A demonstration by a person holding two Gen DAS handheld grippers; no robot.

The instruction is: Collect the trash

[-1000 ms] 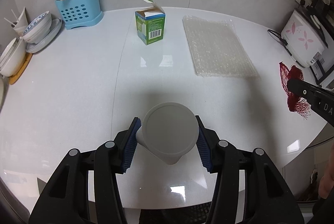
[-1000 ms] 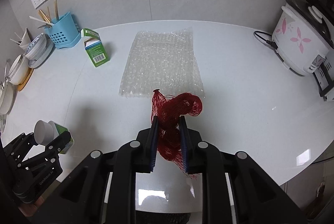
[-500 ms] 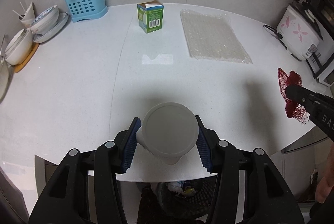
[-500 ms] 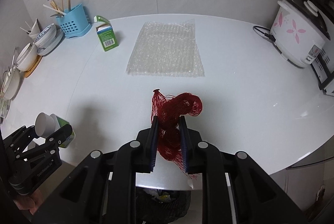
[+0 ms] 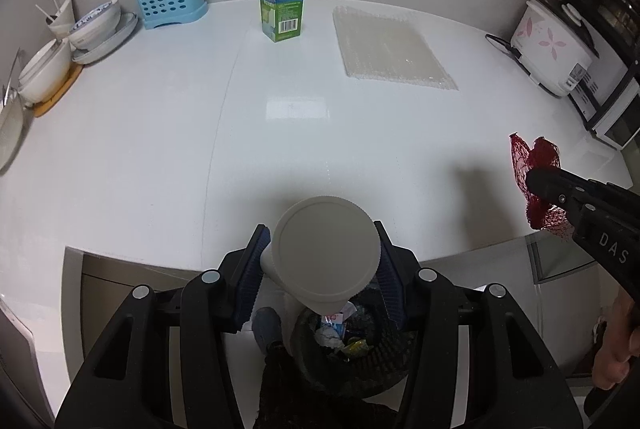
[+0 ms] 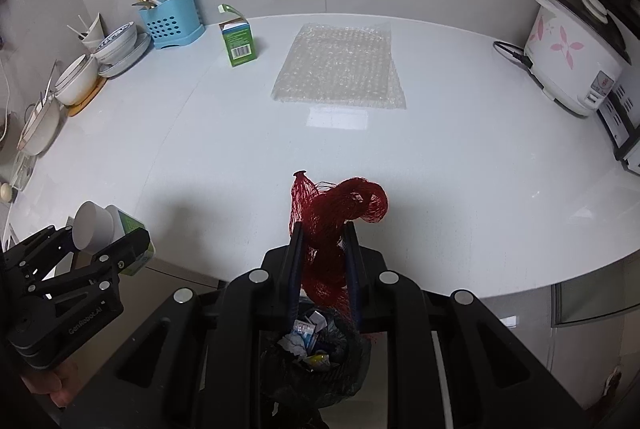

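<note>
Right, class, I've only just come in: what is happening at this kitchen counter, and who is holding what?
A person is clearing trash off a white counter with a gripper in each hand. The left gripper clamps a white cup; the right gripper pinches a red mesh bag. Both hang at the counter's near edge, above a black bin already holding scraps. A green carton and a sheet of bubble wrap lie uncollected further back.

- Left wrist view: looks steeply down along its own fingers (image 5: pixel 256 269), from just past the near edge of the desk (image 5: pixel 160 149), toward the green carton (image 5: pixel 281 15) at the far wall.
- Right wrist view: same downward tilt, set to the right; the green carton (image 6: pixel 239 41) lies far left.
- Shared: the desk (image 6: pixel 480 157), carton, and trash bin (image 5: pixel 352 349) (image 6: pixel 316 361) below.
</note>
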